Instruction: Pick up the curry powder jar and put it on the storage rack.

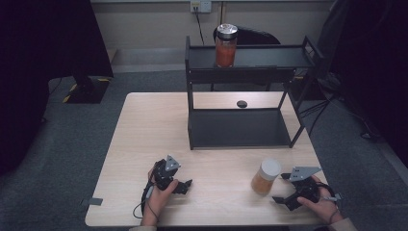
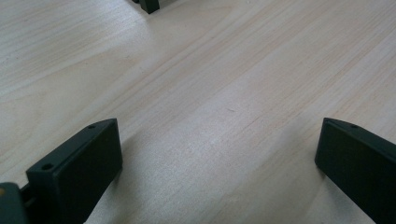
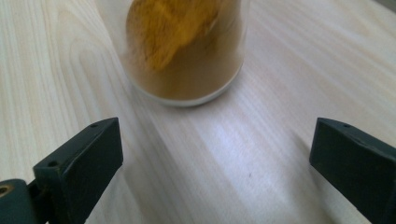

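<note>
Right gripper (image 1: 285,188) near table's (image 1: 144,144) front right corner: jaws wide apart, holding nothing, aimed at white-lidded jar (image 1: 265,177) of yellow-brown powder just beside, not touching. Left gripper (image 1: 186,186) by front edge, jaws wide apart w/ bare wood between.

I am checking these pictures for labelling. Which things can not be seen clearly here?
- Jar of yellow powder, right gripper view: blurred, lid cut off by the top edge.
- Small dark object behind the rack, high view: too small to identify.
- Red jar contents, high view: too distant.
</note>
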A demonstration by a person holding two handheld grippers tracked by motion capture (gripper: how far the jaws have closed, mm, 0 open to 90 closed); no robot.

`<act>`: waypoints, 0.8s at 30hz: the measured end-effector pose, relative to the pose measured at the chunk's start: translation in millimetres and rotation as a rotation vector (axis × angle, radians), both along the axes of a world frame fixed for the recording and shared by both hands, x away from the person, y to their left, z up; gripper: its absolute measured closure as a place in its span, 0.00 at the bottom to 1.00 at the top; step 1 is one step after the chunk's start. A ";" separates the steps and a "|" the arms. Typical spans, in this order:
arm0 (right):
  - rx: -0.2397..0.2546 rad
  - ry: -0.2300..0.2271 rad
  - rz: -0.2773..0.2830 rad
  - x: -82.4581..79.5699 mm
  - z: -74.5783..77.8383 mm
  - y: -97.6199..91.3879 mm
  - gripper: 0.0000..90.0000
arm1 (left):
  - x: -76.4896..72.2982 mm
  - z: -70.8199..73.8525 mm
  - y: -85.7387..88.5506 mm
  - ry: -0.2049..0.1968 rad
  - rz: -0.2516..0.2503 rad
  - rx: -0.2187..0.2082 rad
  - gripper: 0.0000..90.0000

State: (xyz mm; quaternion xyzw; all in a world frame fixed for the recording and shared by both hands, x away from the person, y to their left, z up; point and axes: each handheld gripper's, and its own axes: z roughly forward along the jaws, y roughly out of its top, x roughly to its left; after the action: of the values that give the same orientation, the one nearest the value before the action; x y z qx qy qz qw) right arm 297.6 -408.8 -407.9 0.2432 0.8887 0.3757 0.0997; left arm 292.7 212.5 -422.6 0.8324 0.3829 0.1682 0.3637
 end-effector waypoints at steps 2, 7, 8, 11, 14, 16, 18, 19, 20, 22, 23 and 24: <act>0.018 0.003 0.005 1.9 2.1 -1.4 0.02 | 0.0 0.0 0.0 0.000 0.000 0.000 0.00; 0.066 0.004 0.011 4.7 8.7 -4.1 0.02 | 0.0 0.0 0.0 0.000 0.000 0.000 0.00; 0.078 0.003 0.011 5.0 9.6 -4.7 0.01 | 0.0 0.0 0.0 0.000 0.000 0.000 0.00; 0.106 -0.004 0.015 5.7 12.5 -5.4 0.01 | 0.0 0.0 0.0 0.000 0.000 0.000 0.00; 0.164 0.000 0.016 7.6 12.1 -7.8 0.01 | 0.0 0.0 0.0 0.000 0.000 0.000 0.00; 0.184 -0.006 0.017 7.8 13.4 -6.5 0.01 | 0.0 0.0 0.0 0.000 0.000 0.000 0.00; 0.188 -0.016 0.012 6.7 15.3 -1.7 0.01 | 0.0 0.0 0.0 0.000 0.000 0.000 0.00; 0.202 -0.012 0.017 7.7 15.2 -0.7 0.01 | 0.0 0.0 0.0 0.000 0.000 0.000 0.00; 0.214 -0.016 0.020 7.9 14.7 0.5 0.02 | 0.0 0.0 0.0 0.000 0.000 0.000 0.00; 0.230 -0.019 0.023 8.7 14.9 3.5 0.05 | 0.0 0.0 0.0 0.000 0.000 0.000 0.00; 0.233 -0.026 0.024 8.6 15.1 5.0 0.10 | 0.0 -0.1 0.0 0.000 0.000 0.000 0.00; 0.238 -0.033 0.029 9.0 15.2 6.0 0.13 | 0.0 0.0 0.0 0.000 0.000 0.000 0.00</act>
State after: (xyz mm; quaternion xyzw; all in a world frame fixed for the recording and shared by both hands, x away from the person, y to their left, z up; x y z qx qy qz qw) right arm 306.5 -402.8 -392.7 0.2344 0.8395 0.4838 0.0795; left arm 292.7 212.5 -422.6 0.8323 0.3829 0.1682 0.3639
